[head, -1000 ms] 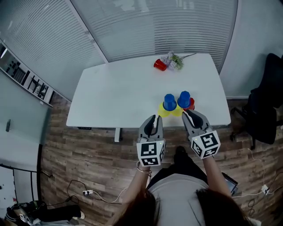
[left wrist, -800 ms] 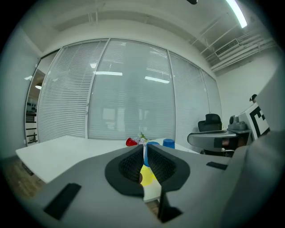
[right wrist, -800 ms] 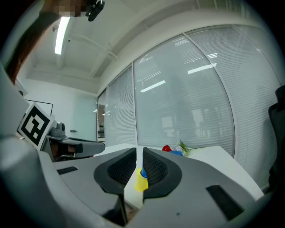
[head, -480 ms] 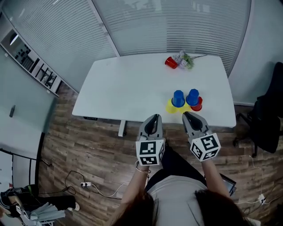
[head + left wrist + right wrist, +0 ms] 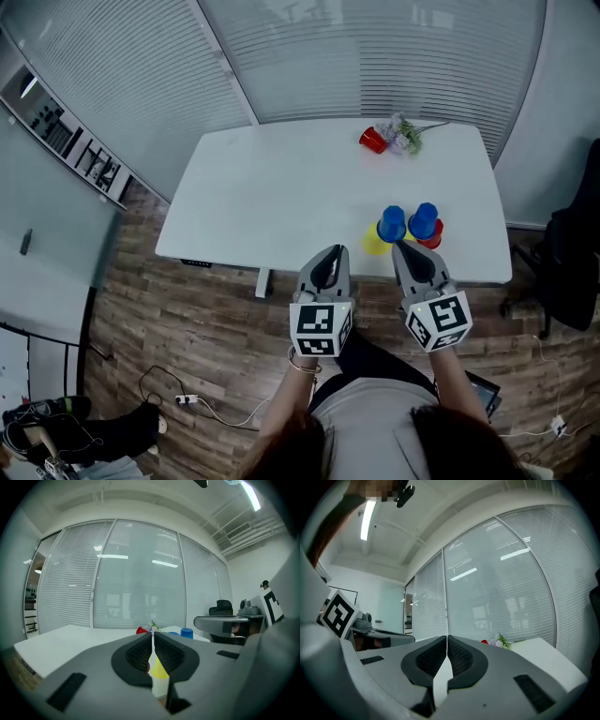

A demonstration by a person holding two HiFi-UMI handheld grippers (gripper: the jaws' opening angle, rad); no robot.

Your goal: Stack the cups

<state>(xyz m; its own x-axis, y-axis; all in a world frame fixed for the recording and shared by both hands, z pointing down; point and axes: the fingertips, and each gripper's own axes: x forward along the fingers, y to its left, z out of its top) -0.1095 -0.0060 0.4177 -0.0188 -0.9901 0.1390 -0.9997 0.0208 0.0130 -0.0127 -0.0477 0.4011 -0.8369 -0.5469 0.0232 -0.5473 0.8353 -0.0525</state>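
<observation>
Both of your grippers are held off the near edge of the white table (image 5: 253, 187), above the wooden floor (image 5: 187, 328), and both point toward the cups.

Your left gripper (image 5: 330, 253) has its jaws together. In the left gripper view (image 5: 152, 638) the ribbed pads meet along a thin seam with nothing clamped between them. The yellow showing low behind them is a cup standing further off on the table.

Your right gripper (image 5: 406, 249) has just been closing. In the right gripper view (image 5: 447, 641) its pads now touch, and nothing is between them.

4 cups sit in a tight cluster near the table's front right corner, just ahead of your right gripper.
- The yellow cup (image 5: 373, 242) is on the left of the cluster, with a blue cup (image 5: 392, 223) on it.
- Beside that pair, a second blue cup (image 5: 423, 219) sits on a red cup (image 5: 437, 234).
- The 2 pairs are touching or nearly so. From above you cannot tell how deeply each blue cup is seated.

1 loose red cup (image 5: 372, 141) is well apart from the cluster, at the far edge of the table. It seems to lie on its side, right against a small bunch of flowers (image 5: 403, 133).

A dark chair (image 5: 574, 253) stands past the table's right end. Neither gripper touches any cup.
</observation>
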